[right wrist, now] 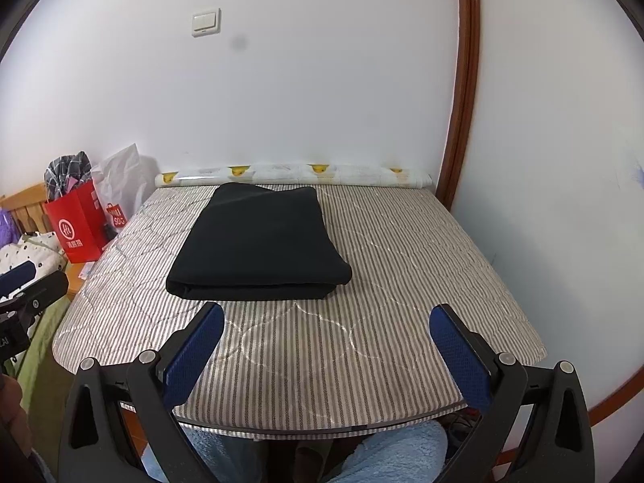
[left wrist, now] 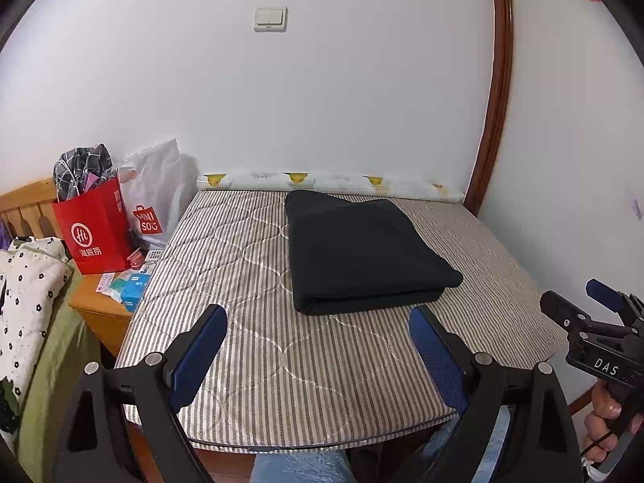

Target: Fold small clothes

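A black garment (left wrist: 362, 247) lies folded into a flat rectangle on the striped quilted table top (left wrist: 249, 273); it also shows in the right wrist view (right wrist: 259, 237). My left gripper (left wrist: 318, 316) is open and empty, held over the table's near edge, short of the garment. My right gripper (right wrist: 326, 316) is open and empty, also near the front edge, just in front of the garment's near fold. The right gripper shows at the right edge of the left wrist view (left wrist: 595, 322).
A red paper bag (left wrist: 94, 233) and a white Miniso bag (left wrist: 157, 197) stand on a wooden nightstand (left wrist: 100, 306) left of the table. A roll with yellow ducks (left wrist: 322, 181) lies along the wall. A spotted cloth (left wrist: 24, 294) lies at far left.
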### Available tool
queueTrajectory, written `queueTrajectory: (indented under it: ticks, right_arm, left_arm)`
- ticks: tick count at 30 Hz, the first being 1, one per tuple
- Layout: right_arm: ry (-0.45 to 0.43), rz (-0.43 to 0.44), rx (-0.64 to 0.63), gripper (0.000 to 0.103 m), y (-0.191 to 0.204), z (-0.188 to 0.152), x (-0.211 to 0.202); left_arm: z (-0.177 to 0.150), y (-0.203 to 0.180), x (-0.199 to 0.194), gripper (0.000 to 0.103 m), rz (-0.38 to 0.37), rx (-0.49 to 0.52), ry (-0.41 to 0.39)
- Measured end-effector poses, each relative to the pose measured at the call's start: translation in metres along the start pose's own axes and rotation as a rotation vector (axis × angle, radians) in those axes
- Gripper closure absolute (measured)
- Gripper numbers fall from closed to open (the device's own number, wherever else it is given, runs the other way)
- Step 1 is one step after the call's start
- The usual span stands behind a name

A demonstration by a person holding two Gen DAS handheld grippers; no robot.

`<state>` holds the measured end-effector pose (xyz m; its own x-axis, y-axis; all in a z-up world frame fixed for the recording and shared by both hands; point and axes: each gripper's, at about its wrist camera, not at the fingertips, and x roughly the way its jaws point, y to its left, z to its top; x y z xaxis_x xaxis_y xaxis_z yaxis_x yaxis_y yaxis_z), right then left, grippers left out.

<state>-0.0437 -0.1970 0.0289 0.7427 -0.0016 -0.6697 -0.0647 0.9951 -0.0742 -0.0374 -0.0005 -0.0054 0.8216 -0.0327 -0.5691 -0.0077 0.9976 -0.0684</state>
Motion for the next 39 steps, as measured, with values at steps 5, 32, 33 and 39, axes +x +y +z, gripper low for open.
queueTrajectory:
  ticks: [5, 32, 33, 39]
  right_arm:
    - [-0.001, 0.006, 0.006, 0.002, -0.0014, 0.0000, -0.0006]
    - [0.004, 0.006, 0.016, 0.002, -0.0065, -0.0016, -0.0008]
    - [0.005, 0.006, 0.015, 0.002, -0.0063, -0.0016, -0.0009]
    - [-0.002, 0.005, 0.013, 0.002, -0.0067, -0.0011, -0.0021]
  left_arm:
    - [0.0010, -0.0013, 0.0011, 0.011, -0.001, -0.002, 0.001]
    - [0.0014, -0.0020, 0.0002, 0.011, 0.001, -0.012, 0.000]
    - [0.0014, -0.0017, 0.0002, 0.011, 0.000, -0.012, 0.000]
    - [0.0009, -0.0008, -0.0001, 0.011, 0.001, -0.015, 0.001]
